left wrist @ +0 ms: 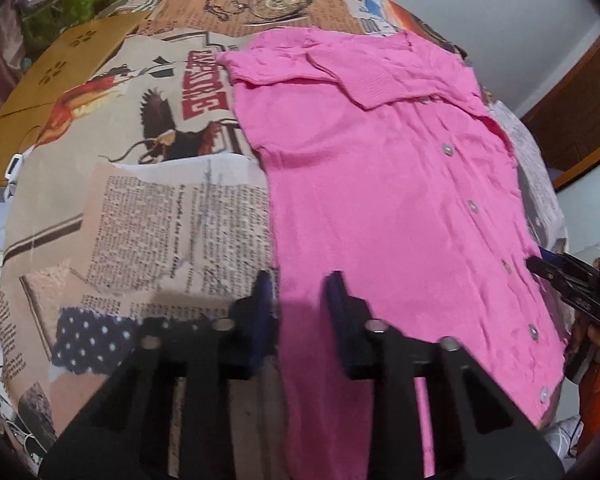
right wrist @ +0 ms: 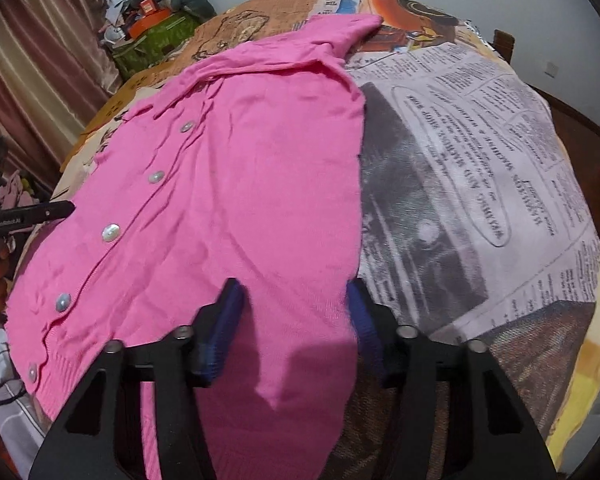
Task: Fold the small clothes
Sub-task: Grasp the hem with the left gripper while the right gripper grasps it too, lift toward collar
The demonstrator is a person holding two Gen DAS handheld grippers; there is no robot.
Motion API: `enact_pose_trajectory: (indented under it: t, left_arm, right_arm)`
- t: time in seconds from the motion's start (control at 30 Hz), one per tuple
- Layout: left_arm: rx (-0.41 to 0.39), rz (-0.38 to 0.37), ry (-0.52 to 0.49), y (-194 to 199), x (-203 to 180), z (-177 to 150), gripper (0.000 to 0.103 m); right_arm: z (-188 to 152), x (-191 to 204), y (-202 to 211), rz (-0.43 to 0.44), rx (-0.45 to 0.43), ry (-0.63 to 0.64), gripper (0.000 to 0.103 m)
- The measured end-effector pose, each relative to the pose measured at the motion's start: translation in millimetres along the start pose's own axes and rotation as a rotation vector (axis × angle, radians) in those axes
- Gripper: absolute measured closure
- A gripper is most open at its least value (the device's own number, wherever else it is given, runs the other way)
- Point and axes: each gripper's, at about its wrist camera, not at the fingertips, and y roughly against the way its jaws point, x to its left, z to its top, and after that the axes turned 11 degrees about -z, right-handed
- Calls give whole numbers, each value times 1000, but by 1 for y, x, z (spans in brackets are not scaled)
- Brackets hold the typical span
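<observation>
Pink knit cardigan (left wrist: 384, 208), buttoned, is laid flat on a table covered by a newspaper-print cloth (left wrist: 148, 216); pale buttons (right wrist: 111, 233) are seen in a row down its front, and one sleeve is folded across the chest. Left gripper (left wrist: 300, 312): jaws are spread, set at the cardigan's hem with its side edge between the blue pads. Right gripper (right wrist: 296, 328): jaws are spread wide, the cardigan's opposite hem corner lying between them, nothing pinched. Cardboard sheet (left wrist: 48, 92) is noted at the far table edge.
</observation>
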Motion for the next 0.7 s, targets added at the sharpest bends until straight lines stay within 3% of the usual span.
enact_pose_trajectory:
  t: [0.07,0.13,0.27,0.43,0.7]
  left_arm:
    - [2,-9,-8,0,-4,-1,93]
    - [0,-14,-3,0,-5,-1,97]
    - [-11,-39,7,7,-7,0,99]
    - [-101,-25,-45,38,-20,10,99]
    - [-221,23,-121,70,-40,54,99]
  right_arm:
    - [0,2,-1,11,-1,8,87]
    - [1,6,-2,24,-1,15,95]
    - [0,12,3,27,-27,27,97]
    - [7,13,20,48,-82,16,98]
    - [44,12,49,54,-196,26,98]
